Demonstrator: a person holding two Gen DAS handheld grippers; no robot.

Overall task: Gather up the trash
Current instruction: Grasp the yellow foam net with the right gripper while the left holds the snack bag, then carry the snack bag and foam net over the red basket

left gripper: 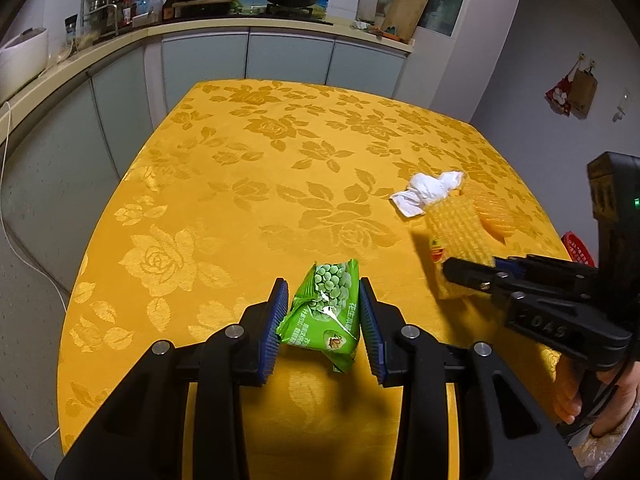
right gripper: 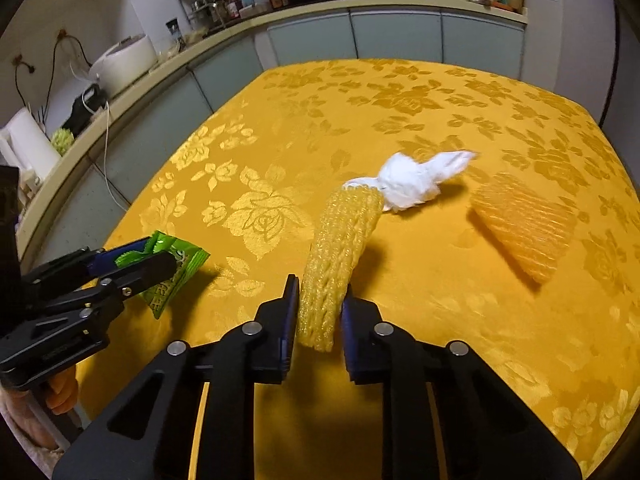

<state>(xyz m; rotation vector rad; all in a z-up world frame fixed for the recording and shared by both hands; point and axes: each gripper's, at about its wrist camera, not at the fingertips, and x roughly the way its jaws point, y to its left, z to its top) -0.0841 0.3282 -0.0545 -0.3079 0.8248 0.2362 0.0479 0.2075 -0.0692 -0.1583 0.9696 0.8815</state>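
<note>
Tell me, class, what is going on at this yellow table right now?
A person is clearing trash with a hand-held tool in each hand. The left tool is closed on a green snack wrapper; the right tool is closed on a yellow foam net sleeve. Both pieces look lifted off the yellow tablecloth. A crumpled white tissue and an orange foam net lie on the cloth, not yet picked up.

Red plastic basket (left gripper: 576, 249) mostly hidden behind the right gripper (left gripper: 472, 274) and the yellow-clothed bench (left gripper: 280, 168); crumpled white tissue (right gripper: 416, 180) motion-blurred at its far end; green pea snack wrapper (right gripper: 172, 272) partly covered by the left gripper's fingers (right gripper: 148, 268); print unreadable.
</note>
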